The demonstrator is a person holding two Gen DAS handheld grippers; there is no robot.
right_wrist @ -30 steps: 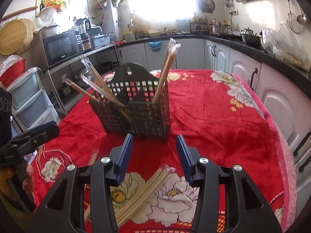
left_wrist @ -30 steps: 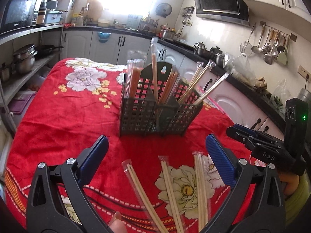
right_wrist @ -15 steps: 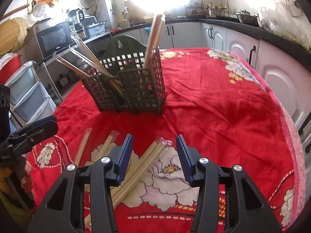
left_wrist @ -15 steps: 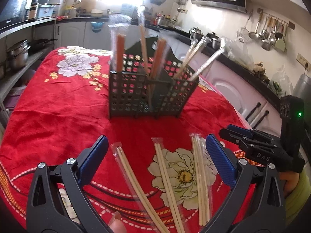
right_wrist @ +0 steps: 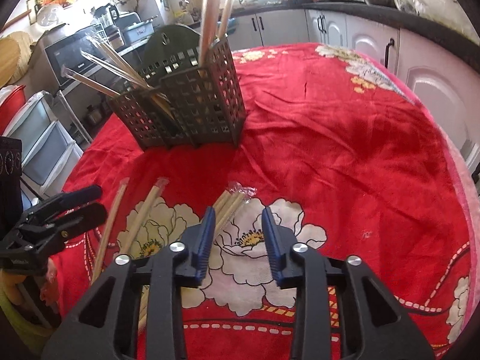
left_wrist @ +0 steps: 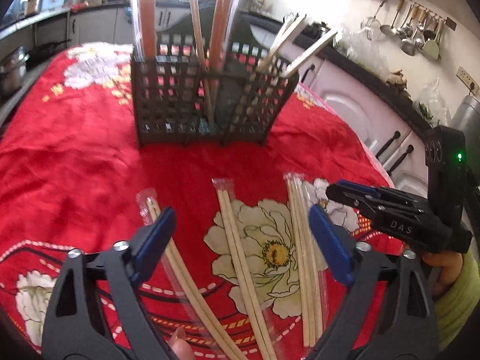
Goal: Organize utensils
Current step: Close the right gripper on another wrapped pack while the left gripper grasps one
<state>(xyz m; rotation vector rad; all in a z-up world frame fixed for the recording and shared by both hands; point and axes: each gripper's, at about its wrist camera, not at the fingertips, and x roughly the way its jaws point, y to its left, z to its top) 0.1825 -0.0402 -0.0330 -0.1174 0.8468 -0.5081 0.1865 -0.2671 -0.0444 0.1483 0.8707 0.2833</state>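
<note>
A dark grid utensil holder [left_wrist: 210, 102] stands on the red flowered cloth and holds several wrapped chopstick pairs; it also shows in the right wrist view [right_wrist: 186, 111]. Three wrapped chopstick packs lie on the cloth in front of it: a left pack [left_wrist: 180, 264], a middle pack [left_wrist: 243, 258] and a right pack [left_wrist: 303, 255]. My left gripper [left_wrist: 243, 237] is open and low over the middle pack, its fingers astride it. My right gripper [right_wrist: 238, 240] is open and empty just above the right pack [right_wrist: 231, 204], and shows at the right in the left wrist view [left_wrist: 360, 198].
The red cloth [right_wrist: 345, 138] covers a round table. Kitchen counters and white cabinets [right_wrist: 360, 33] ring the room. Ladles hang on the wall [left_wrist: 414, 30]. Plastic drawers [right_wrist: 45, 138] and a microwave [right_wrist: 72, 54] stand at the left.
Both grippers have dropped lower and moved toward the packs on the cloth. The left gripper now straddles the middle pack. Both stay open.
</note>
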